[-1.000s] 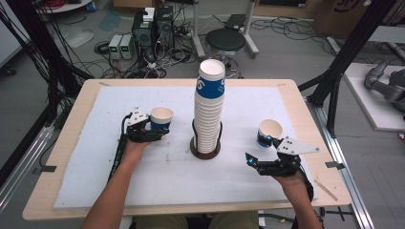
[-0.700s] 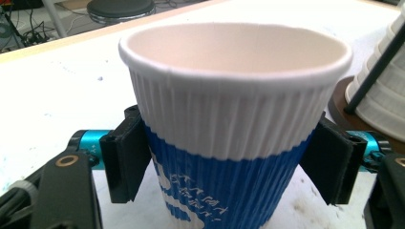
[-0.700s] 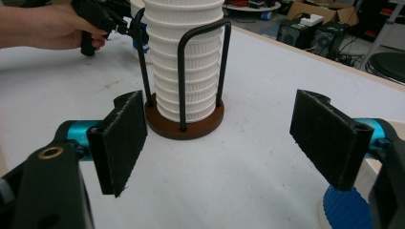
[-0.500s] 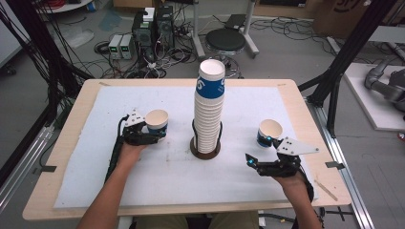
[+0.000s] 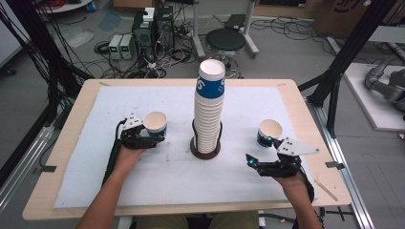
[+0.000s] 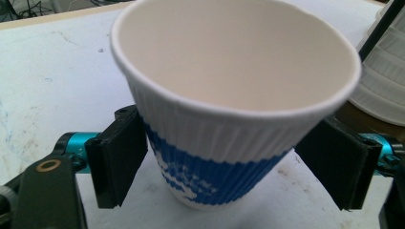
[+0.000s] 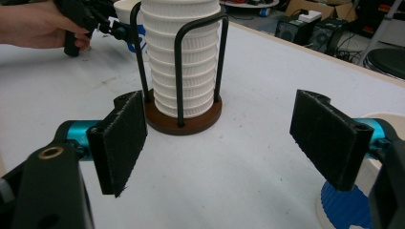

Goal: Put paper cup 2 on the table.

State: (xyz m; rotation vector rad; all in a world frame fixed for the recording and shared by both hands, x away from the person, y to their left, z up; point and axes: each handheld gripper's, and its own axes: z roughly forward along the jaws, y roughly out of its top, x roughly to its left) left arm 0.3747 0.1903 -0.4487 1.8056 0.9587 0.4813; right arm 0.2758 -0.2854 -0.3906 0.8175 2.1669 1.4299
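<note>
A blue and white ribbed paper cup (image 6: 224, 143) stands on the white mat between the jaws of my left gripper (image 6: 229, 157). Those jaws have just been opening, and the pads stand beside the cup wall without squeezing it. From above, that cup (image 5: 155, 123) and the left gripper (image 5: 151, 134) sit left of a tall stack of cups (image 5: 209, 105) in a black wire holder on a brown base (image 5: 205, 151). My right gripper (image 5: 260, 151) is open, with nothing between its jaws (image 7: 224, 138). A second cup (image 5: 270, 131) stands just beyond it, and shows at the lower right (image 7: 351, 205).
The white mat (image 5: 143, 181) covers a wooden table (image 5: 57, 157). Black frame posts stand at both sides. On the floor behind are a stool (image 5: 225, 40) and computer boxes (image 5: 153, 26). The other hand (image 7: 33, 24) shows far left in the right gripper view.
The left hand and its cup have shifted a little to the left and toward the person. The right hand and its cup have stayed put.
</note>
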